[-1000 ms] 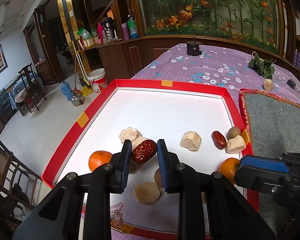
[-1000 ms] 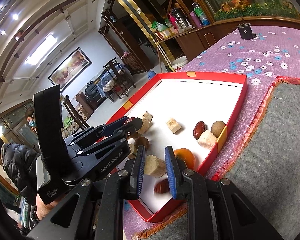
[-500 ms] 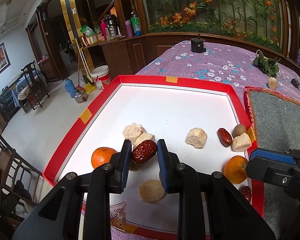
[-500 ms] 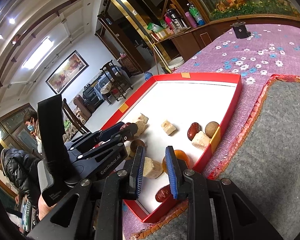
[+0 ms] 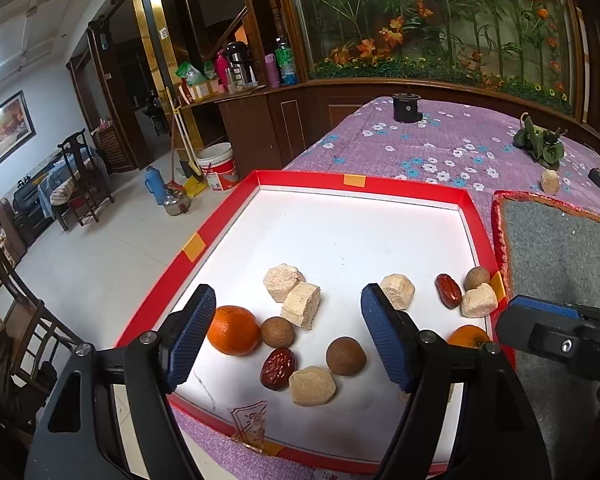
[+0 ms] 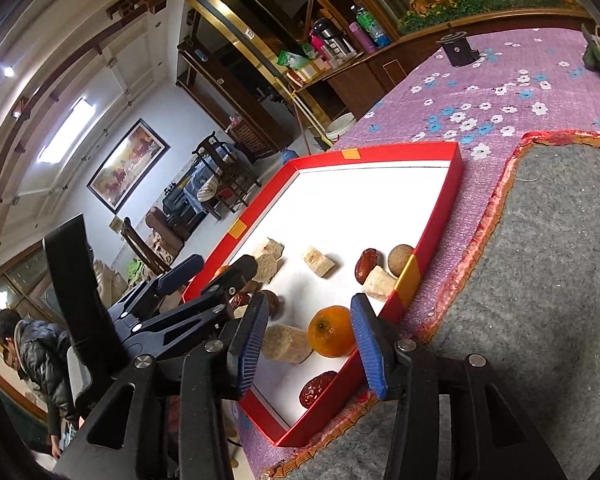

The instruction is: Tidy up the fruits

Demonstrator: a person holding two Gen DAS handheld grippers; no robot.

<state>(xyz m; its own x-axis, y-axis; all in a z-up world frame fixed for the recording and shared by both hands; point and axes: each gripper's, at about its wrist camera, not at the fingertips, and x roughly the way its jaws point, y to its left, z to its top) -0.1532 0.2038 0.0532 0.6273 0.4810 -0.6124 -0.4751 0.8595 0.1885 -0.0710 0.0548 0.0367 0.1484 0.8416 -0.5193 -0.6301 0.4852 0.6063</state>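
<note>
The left gripper (image 5: 286,338) has just been opening; its jaws stand wide and empty above the red-rimmed tray (image 5: 470,216), a red date (image 5: 278,368) lying on the tray floor below them. The right gripper (image 6: 310,344), jaws also just opening, stands narrower and grips nothing. Only the right wrist view shows a second date (image 6: 318,388) in the tray's near right corner, beside an orange (image 6: 332,330); only the left wrist view shows the orange (image 5: 233,330) at the near left.

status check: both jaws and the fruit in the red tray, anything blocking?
Left gripper just opened, red date dropped in the tray. Right gripper opening, empty, over orange. Nothing blocking.
</note>
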